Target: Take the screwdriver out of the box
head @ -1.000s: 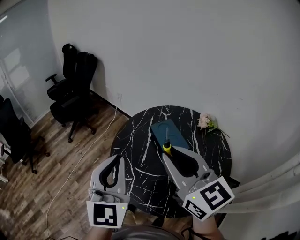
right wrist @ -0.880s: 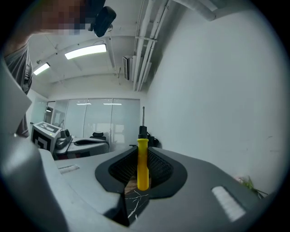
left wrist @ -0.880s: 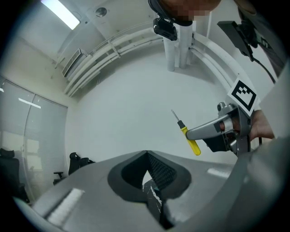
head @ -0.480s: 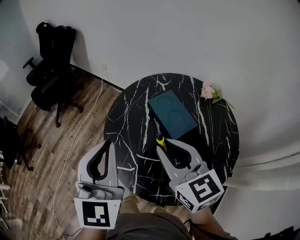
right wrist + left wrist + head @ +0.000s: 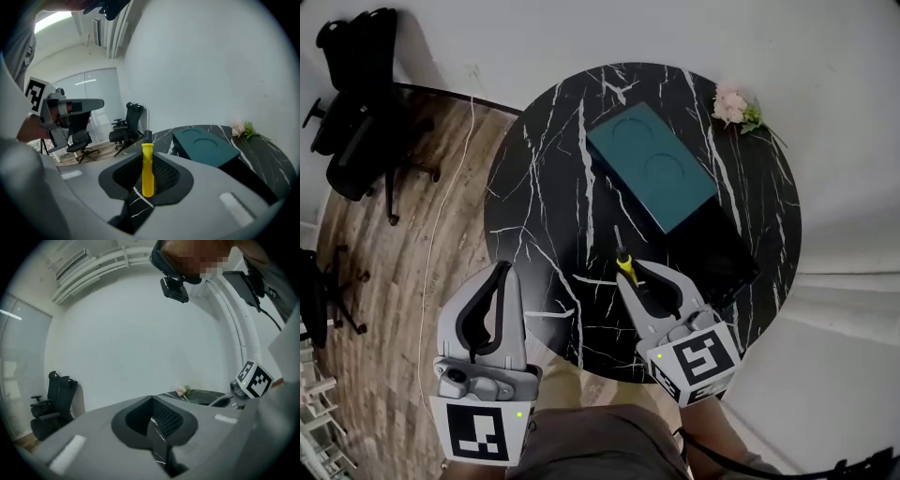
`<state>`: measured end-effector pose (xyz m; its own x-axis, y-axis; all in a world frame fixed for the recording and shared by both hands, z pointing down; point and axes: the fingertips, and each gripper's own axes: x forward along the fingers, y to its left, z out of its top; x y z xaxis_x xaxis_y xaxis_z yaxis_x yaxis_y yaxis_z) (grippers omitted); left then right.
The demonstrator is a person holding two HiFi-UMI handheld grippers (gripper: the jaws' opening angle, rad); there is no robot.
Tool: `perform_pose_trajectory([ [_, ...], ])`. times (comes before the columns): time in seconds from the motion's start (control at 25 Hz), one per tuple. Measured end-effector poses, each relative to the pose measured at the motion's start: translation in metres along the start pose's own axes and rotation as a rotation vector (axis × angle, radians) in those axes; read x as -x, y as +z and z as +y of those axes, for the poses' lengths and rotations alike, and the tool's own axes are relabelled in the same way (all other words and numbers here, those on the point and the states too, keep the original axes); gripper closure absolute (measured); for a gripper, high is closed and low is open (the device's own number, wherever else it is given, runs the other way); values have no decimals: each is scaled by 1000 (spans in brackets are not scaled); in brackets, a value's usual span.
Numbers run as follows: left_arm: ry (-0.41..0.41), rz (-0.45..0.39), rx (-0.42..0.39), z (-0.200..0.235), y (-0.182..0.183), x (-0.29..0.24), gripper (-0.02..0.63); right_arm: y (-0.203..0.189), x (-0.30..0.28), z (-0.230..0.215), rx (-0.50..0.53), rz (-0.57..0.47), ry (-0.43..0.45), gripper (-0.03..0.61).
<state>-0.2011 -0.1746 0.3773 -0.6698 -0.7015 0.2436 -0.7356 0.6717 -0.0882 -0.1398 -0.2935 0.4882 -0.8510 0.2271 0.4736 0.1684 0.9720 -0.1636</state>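
Observation:
A screwdriver (image 5: 624, 265) with a yellow handle (image 5: 147, 168) and a dark shaft is clamped between the jaws of my right gripper (image 5: 630, 277), shaft pointing away from me. It hangs over the near part of the round black marble table (image 5: 544, 187), short of the box. The box shows as a teal lid (image 5: 652, 178) with two round recesses lying partly over a black base (image 5: 717, 253); in the right gripper view the teal lid (image 5: 206, 147) is ahead and to the right. My left gripper (image 5: 499, 274) is shut and empty, held off the table's left edge.
A small pink flower sprig (image 5: 733, 103) lies at the table's far right rim. Black office chairs (image 5: 352, 103) stand on the wooden floor at the left, and a thin cable (image 5: 441, 206) runs across the floor. A white wall is behind the table.
The right gripper has drawn back from the box toward the near edge, the screwdriver still in it. The head view has tilted further down. The left gripper has kept its place.

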Motion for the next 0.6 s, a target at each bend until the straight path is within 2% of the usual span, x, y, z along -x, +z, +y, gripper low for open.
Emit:
perform_pose_trajectory([
  [0.16, -35, -14, -17, 7, -8, -20, 612, -33, -15, -11, -34, 68, -45, 486],
  [0.4, -70, 47, 3, 15, -33, -42, 612, -69, -30, -30, -68, 158, -102, 486],
  [0.6, -86, 66, 8, 15, -43, -57, 613, -92, -42, -44, -109, 233, -132, 485],
])
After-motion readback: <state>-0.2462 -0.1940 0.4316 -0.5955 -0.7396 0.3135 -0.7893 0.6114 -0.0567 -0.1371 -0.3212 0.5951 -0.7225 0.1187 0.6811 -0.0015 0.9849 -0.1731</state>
